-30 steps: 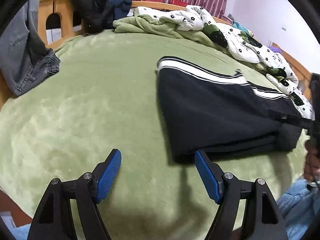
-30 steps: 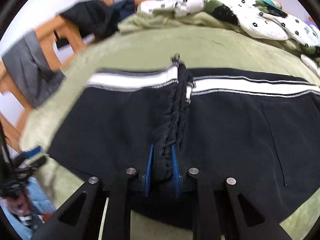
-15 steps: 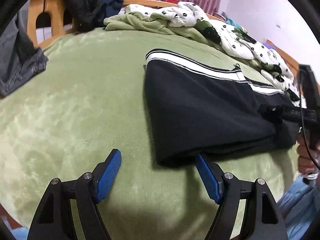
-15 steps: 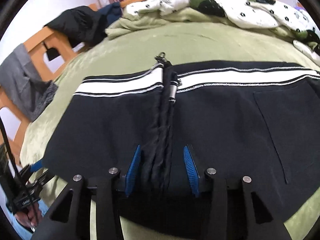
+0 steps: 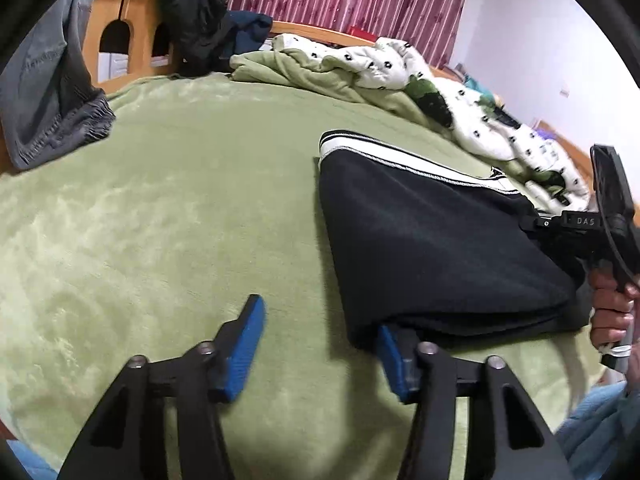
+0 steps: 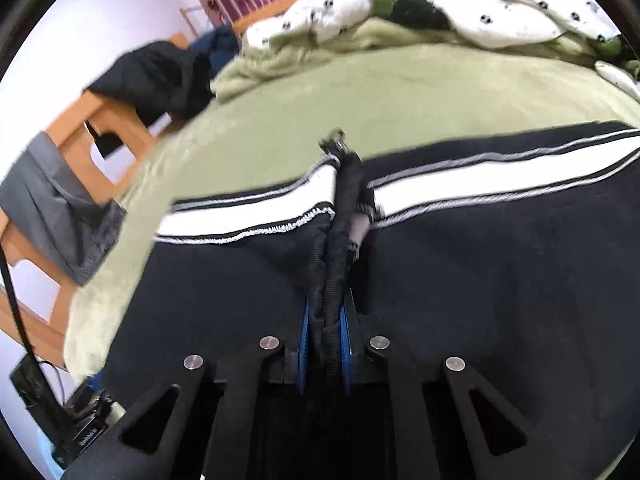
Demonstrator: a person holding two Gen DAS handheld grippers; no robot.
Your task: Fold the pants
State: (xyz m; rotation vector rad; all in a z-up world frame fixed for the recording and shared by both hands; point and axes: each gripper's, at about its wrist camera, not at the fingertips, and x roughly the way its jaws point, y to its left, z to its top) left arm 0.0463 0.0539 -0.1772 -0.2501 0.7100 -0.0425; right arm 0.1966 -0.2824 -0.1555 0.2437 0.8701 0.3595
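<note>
Green blanket: only the right view shows right claw pinching pants.

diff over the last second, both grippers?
Right gripper: shut on the black pants' bunched waistband, opened half a second ago, now shut on it again. Left gripper slid right, its right finger now under the fold's near corner. Unchanged: left jaws open, pants folded on the green blanket.

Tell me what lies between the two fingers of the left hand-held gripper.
Mostly bare green blanket, as the left wrist view shows. The left hand-held gripper is open; the pants corner only overlaps its right finger tip.
</note>
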